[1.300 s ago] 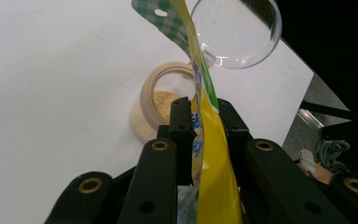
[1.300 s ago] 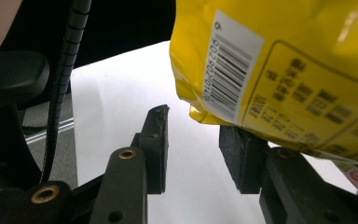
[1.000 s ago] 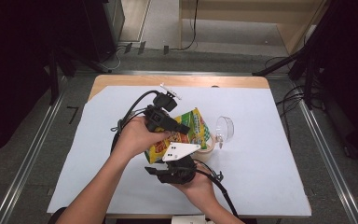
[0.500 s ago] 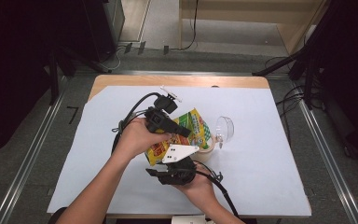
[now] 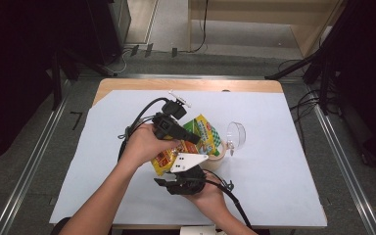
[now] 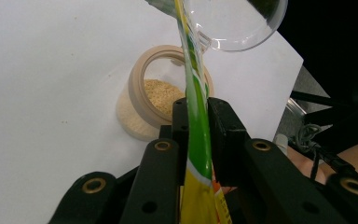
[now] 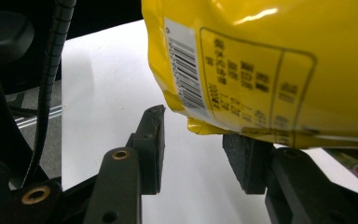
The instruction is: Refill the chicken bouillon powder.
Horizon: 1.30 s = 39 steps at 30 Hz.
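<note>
Change: against the earlier high views, the bag, both hands and the jar keep their places; the left gripper's jaws have just been closing on the bag's edge.
Bag point(image 5: 201, 137): yellow and green snack bag, held off the table near its middle and tilted over the jar; the left gripper view shows it edge-on point(image 6: 196, 126); the right gripper view shows its yellow back with a barcode point(image 7: 261, 65).
Left gripper point(image 5: 188, 136): comes in from the left, jaws clamped narrow on the bag's green edge, both pads pressed flat against it point(image 6: 198, 135).
Right gripper point(image 5: 186, 169): on the near side of the bag, under its lower end; jaws part open point(image 7: 200, 149), the bag's bottom corner hanging just above the gap, one pad clear of it, contact at the other pad not decidable.
Jar point(image 6: 161, 95): open tan-rimmed jar of pale grains, lying just beyond the bag toward the right edge, mouth turned to the left gripper.
Lid point(image 5: 236, 135): clear round piece, just right of the jar, between it and the right edge.
Table point(image 5: 284, 161): wooden top under a white sheet; bare wood shows along the far edge.
</note>
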### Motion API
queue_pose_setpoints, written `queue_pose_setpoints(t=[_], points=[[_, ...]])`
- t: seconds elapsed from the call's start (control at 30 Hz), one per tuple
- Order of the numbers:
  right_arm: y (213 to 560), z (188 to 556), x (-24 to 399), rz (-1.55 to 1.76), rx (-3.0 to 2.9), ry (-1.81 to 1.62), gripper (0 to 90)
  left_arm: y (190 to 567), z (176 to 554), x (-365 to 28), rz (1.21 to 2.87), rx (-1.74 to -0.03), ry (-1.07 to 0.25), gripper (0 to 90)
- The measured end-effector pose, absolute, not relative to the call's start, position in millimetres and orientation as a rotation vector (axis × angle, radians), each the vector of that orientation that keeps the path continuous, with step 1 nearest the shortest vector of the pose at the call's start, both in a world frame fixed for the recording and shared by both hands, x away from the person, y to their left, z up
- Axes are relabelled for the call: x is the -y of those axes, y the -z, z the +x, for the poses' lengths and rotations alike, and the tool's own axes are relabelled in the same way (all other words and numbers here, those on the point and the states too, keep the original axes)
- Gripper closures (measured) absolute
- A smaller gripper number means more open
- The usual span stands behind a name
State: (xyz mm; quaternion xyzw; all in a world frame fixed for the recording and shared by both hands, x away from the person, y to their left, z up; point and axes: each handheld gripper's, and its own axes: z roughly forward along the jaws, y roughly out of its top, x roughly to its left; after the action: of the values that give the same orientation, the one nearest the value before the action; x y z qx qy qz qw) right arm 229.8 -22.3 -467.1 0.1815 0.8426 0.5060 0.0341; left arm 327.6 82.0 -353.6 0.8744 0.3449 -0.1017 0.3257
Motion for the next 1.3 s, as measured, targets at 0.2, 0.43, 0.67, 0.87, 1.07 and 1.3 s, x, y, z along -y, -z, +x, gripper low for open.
queue_pose_setpoints(t=[0.2,0.43,0.67,0.87,1.07,1.3], points=[[469.4,230.3,22.0,0.573,-2.595,-1.561,58.4,353.5,327.8,-83.8,2.297,-0.898,0.282,85.6],[474.1,235.2,24.8,0.616,-2.604,-1.56,55.3,352.8,328.4,-87.0,2.312,-0.907,0.272,87.0],[478.9,238.0,26.3,0.628,-2.607,-1.533,55.0,352.7,328.9,-89.2,2.315,-0.914,0.273,87.1],[484.2,239.8,28.0,0.625,-2.615,-1.506,55.7,353.3,328.4,-91.9,2.326,-0.925,0.274,89.4],[485.9,239.5,27.6,0.616,-2.62,-1.491,54.7,353.6,328.8,-94.5,2.333,-0.923,0.28,89.1],[488.6,239.9,26.7,0.616,-2.617,-1.474,50.8,354.3,328.4,-98.2,2.342,-0.923,0.282,89.5]])
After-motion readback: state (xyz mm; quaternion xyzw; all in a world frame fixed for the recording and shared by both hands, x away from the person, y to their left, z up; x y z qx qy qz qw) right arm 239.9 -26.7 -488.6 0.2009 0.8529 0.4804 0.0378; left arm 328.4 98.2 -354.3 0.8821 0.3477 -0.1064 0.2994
